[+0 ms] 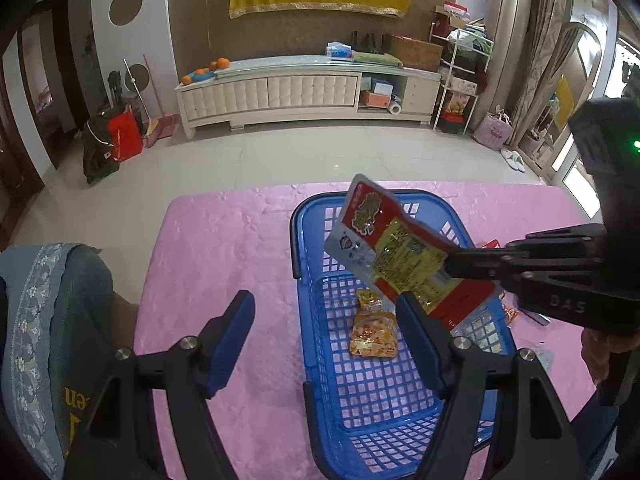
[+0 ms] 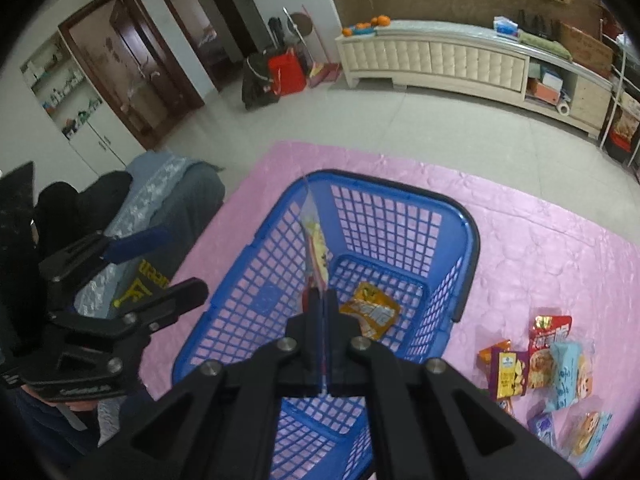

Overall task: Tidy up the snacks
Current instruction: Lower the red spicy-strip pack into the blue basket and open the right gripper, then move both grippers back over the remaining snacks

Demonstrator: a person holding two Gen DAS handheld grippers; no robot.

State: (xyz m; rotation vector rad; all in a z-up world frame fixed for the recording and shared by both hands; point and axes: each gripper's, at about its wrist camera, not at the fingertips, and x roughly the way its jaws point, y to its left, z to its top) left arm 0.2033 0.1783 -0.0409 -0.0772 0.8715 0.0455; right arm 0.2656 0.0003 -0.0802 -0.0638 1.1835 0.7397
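Right gripper is clamped on a flat red-and-yellow foil snack packet, held in the air over the blue plastic lattice basket; the packet isn't in yet. Left gripper has its blue-padded jaws apart w/ nothing between them, hovering over the basket's near left rim.

Progress, as I read it: early. One orange-yellow snack bag lies on the basket floor, a second is abt to go in. Still left: a loose cluster of small mixed snack packets on the cloth, right of the basket, approx half a dozen, exact count unclear.

Surface is a pink textured tablecloth, basket sitting toward its right half. Room: pale tiled floor, a long cream padded TV cabinet at the far wall w/ oranges on top, yellow cloth hung above, dark wood doors far left
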